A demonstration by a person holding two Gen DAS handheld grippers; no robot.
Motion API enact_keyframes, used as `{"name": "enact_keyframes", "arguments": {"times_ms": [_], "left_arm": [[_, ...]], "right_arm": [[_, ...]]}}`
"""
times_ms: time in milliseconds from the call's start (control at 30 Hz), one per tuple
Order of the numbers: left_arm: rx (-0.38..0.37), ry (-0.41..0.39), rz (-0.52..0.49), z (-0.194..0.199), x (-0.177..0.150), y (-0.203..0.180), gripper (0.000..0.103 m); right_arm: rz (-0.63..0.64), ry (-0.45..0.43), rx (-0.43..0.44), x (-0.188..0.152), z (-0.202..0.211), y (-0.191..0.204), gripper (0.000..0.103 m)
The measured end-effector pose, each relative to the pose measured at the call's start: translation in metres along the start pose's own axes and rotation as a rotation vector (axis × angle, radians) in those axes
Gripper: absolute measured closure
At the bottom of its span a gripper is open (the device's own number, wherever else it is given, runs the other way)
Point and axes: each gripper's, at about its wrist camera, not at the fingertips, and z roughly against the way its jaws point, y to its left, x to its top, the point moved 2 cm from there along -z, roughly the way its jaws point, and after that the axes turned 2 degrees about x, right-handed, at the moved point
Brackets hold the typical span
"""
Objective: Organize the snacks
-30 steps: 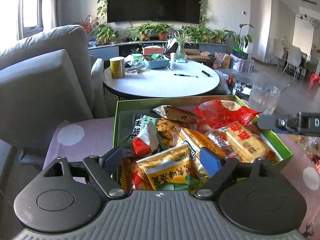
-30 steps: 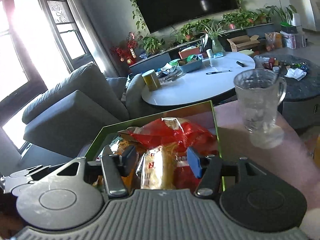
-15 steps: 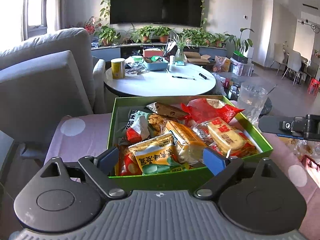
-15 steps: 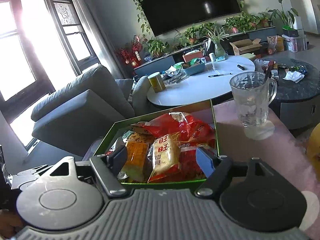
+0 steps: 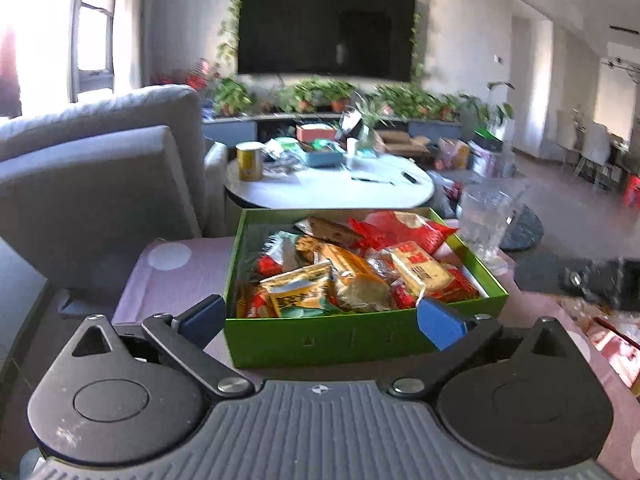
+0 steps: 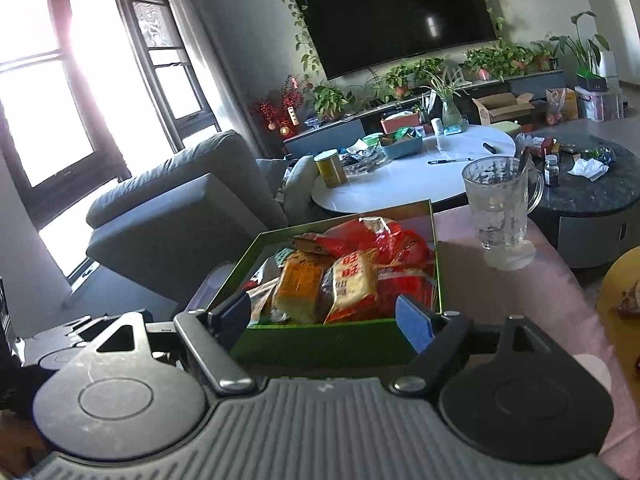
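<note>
- Left wrist view shows the left gripper [image 5: 320, 320] now short of the green box [image 5: 340, 340], where a second ago its fingers [image 5: 440, 322] were over the packets inside; it has backed away, and the whole near wall of the box is in sight.
- Right wrist view tells the same of the right gripper [image 6: 328, 320]: it has pulled back from the snacks [image 6: 348, 280] and now sits at the box's near edge.
- Both pairs of fingers are spread wide and hold nothing; no packet came away with either. The left ones bracket the near wall of the box without clearly touching it (contact is hard to judge in the blur).
- Snack packets [image 5: 356, 272] lie piled in the green box, which sits on the pink-clothed desk [image 5: 180, 276]; a glass mug [image 6: 500, 204] stands just beside the box on its right.
- My reading: the box looks filled, so this retreat probably ends a placing step, though some loose packets [image 5: 608, 340] show at the far right edge of the desk and may still need collecting.
</note>
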Motion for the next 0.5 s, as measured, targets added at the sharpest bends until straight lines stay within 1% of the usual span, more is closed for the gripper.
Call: {"name": "enact_keyframes", "arguments": {"times_ms": [67,167,333,500], "left_arm": [[0.019,-0.015,-0.001,0.003,-0.004,-0.002,0.000],[0.052,-0.010,-0.009,0.007,-0.009,-0.004,0.000],[0.042,-0.008,-0.004,0.015,-0.015,-0.002,0.000],[0.070,0.000,-0.009,0.018,-0.017,0.000,0.000]], "right_arm": [[0.020,0.000,0.003,-0.005,0.005,0.005,0.018],[0.029,0.006,0.005,-0.012,0.008,0.009,0.018],[0.036,0.009,0.010,-0.020,0.012,0.014,0.018],[0.044,0.005,0.008,-0.020,0.012,0.019,0.018]]}}
